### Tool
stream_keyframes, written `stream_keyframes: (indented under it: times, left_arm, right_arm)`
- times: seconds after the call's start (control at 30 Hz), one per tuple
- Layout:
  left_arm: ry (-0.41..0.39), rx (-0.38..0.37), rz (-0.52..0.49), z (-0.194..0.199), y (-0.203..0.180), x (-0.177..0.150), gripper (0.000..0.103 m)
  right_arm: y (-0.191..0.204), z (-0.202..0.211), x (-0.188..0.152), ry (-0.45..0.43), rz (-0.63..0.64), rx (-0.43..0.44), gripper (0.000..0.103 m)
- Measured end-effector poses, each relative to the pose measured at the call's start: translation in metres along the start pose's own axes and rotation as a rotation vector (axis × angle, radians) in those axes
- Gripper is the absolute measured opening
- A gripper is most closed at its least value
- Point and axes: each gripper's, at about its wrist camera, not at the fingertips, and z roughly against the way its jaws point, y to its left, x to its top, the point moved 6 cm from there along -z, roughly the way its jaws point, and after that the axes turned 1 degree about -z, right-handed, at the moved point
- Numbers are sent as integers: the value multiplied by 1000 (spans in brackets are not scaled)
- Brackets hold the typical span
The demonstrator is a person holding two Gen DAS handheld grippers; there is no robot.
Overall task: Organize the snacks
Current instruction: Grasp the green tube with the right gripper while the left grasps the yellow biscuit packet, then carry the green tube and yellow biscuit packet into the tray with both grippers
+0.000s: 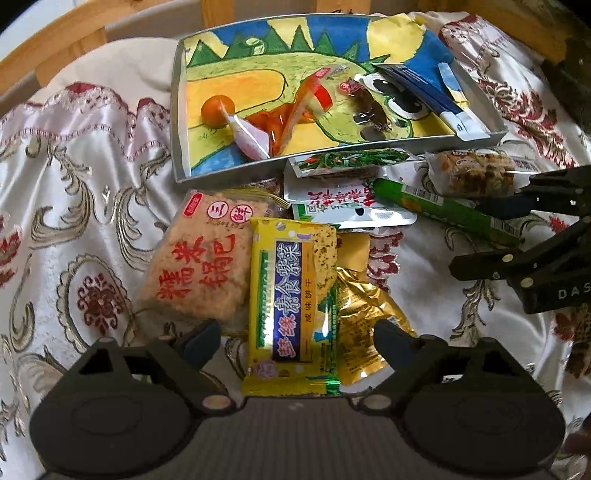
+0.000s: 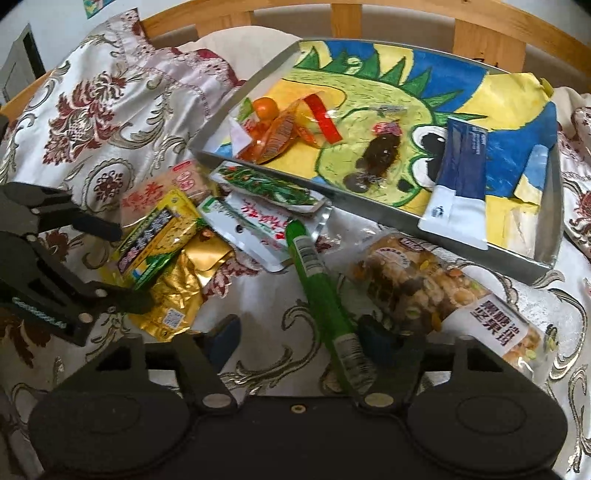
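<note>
A metal tray [image 1: 179, 110] lined with a dinosaur drawing holds an orange [image 1: 217, 110], orange wrappers, a dark snack and a blue packet [image 1: 424, 92]. In front of it lies a pile of snacks. My left gripper [image 1: 293, 341] is open, its fingers on either side of a yellow cracker pack [image 1: 291, 306]. My right gripper [image 2: 301, 338] is open around the near end of a green stick pack [image 2: 325, 306]. The right gripper also shows in the left wrist view [image 1: 517, 229], and the left gripper in the right wrist view [image 2: 125, 266].
A rice cracker pack [image 1: 199, 258], a gold pouch [image 1: 365, 321], white and green packets [image 1: 343, 199] and a nut bar [image 2: 436, 288] lie on the patterned cloth [image 1: 74, 221]. Wooden slats [image 2: 369, 18] run behind the tray.
</note>
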Motion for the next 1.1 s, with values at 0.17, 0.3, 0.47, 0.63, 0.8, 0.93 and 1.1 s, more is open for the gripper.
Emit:
stream_keyframes:
  times: [0.17,0.3,0.47,0.63,0.8,0.93,1.1]
  left_arm:
    - [-8,4,26,3,5,2,78]
    - [-6,21,24,1,6,2,76]
    - [-9,37,28,0,8,3,76]
    - [-9,11,31,3,7,3,56]
    - [-4,-63,39,9,-4,3,52]
    - [-1,-73,15,10,-12,2,52]
    - [7,-60,15,7,-13,1,55]
  right_arm:
    - [8,0,-2,14,17,31,44]
    - [11,-4,-5,14,23,19,45]
    - [8,-8,-3,-13,-39,8,46]
    - [8,-9,0,-28,-56,-24,35]
    - [7,-8,-2,-12,-62,-50,20]
    - [12,-6,-4,10,-57,-42,20]
    - [18,-2,-9,29,-41,-15,27]
